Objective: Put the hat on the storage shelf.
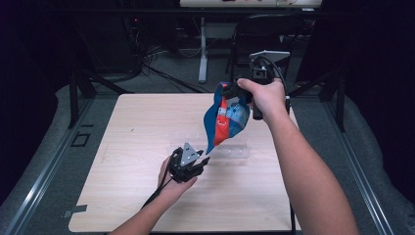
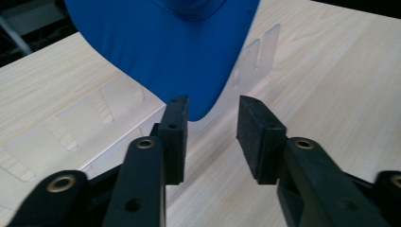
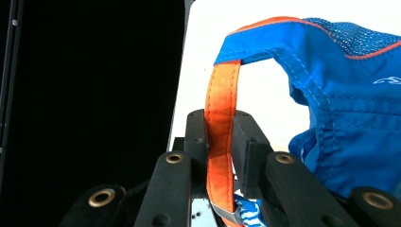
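Cap (image 1: 226, 117) hung by orange strap (image 3: 220, 142) in clamped right jaws — left jaws open below brim, clear rack (image 1: 234, 152) behind.

A clear acrylic rack (image 1: 234, 151) lies on the wooden table (image 1: 137, 127); a chair (image 1: 264, 34) stands behind.

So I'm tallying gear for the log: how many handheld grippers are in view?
2. The left gripper is low over the table, jaws apart at the blue cap's brim tip. The right gripper is raised, clamped on the cap's orange strap.
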### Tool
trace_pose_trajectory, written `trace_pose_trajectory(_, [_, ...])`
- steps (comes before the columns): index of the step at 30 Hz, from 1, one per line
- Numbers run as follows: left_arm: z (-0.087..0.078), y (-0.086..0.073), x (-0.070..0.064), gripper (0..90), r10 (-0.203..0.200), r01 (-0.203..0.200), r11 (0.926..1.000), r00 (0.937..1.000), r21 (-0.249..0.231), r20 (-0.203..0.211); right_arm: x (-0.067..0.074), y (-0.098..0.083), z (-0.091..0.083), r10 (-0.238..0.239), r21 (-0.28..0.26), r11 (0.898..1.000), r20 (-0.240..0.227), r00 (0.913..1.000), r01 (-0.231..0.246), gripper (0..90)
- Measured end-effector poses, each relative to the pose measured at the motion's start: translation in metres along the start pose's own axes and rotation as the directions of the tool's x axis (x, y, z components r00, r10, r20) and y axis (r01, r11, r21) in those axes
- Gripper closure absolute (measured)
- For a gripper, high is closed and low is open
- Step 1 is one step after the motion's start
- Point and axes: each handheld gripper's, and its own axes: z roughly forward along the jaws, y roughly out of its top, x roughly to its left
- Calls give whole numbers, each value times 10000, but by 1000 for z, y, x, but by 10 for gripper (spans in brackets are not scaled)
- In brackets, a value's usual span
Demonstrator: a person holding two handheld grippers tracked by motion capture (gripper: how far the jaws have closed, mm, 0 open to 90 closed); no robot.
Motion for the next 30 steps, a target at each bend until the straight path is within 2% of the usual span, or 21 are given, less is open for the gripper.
trace_pose_trajectory(2, [3,0,1,695,-119,119,9999,9999,0,39,1,0,0,-26,48,10000,17,10000,26,778])
trace_pose_trajectory(6, [9,-1,4,739,-98,98,10000,9999,13,102,1,0,0,-69,123,9999,11,10000,69,778])
trace_pose_trajectory(8, [11,-1,5,775,-135,133,9999,9995,78,295,1,-1,1,-52,36,10000,-7,10000,52,778])
trace_pose_trajectory(14, [10,-2,9,844,-90,84,9997,9996,222,263,1,-1,0,-38,14,10000,73,10000,38,778])
trace_pose_trajectory(18, [9,-5,13,855,-113,104,9994,9996,336,264,1,-1,0,-102,125,9999,108,9999,100,778])
trace_pose_trajectory(30, [9,-7,11,831,-230,220,9992,9992,325,323,-1,-1,7,-87,271,9996,203,9998,81,778])
